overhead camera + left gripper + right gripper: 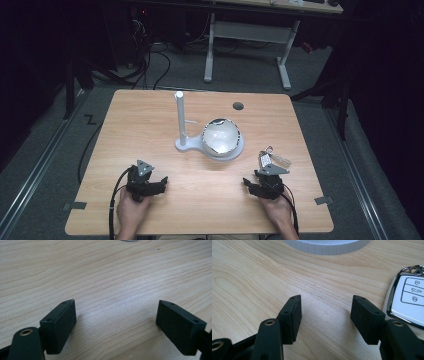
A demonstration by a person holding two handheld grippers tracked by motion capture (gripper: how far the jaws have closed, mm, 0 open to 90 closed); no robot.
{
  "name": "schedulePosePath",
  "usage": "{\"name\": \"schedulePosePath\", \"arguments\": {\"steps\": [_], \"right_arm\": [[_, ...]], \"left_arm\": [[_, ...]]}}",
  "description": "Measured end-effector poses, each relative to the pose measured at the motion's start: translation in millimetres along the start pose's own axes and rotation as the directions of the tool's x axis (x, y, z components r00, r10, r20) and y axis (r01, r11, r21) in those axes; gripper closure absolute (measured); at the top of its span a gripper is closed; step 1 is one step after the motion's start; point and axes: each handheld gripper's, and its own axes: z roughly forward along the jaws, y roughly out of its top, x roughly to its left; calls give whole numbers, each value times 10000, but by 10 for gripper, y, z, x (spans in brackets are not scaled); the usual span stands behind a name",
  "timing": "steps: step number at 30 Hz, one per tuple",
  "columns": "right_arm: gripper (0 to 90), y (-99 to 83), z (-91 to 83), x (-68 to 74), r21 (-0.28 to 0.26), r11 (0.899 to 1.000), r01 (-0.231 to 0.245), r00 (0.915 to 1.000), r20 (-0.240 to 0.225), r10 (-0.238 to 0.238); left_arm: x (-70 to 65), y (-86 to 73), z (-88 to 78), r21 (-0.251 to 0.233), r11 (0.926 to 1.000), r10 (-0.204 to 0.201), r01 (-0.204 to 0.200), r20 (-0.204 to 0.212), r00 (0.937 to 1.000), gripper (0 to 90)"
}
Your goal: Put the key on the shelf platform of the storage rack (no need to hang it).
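Wooden table (150, 130): car key (409, 296) beside right tongs (325, 315)

Car key (407, 298) at three o'clock runs off the right gripper view's edge; white stand base (327, 245) cut off at twelve.

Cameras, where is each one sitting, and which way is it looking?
High view: sits above the person's side, looks forward and down on the light wooden table; hands, left gripper and right gripper show.
Left gripper view: rides the left gripper, looks along its open black jaws at wood.
Right gripper view: rides the right gripper, faces the round white stand base; white car key fob beside its jaws.
Shared: high and right gripper views both show the fob.
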Motion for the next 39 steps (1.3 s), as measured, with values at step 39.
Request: {"name": "schedulePosePath", "arguments": {"steps": [39], "right_arm": [[490, -39, -428, -212, -914, 9906, -1017, 9935, 409, 1058]], "left_arm": [[3, 2, -5, 38, 10000, 21, -21, 11, 10000, 169]]}}
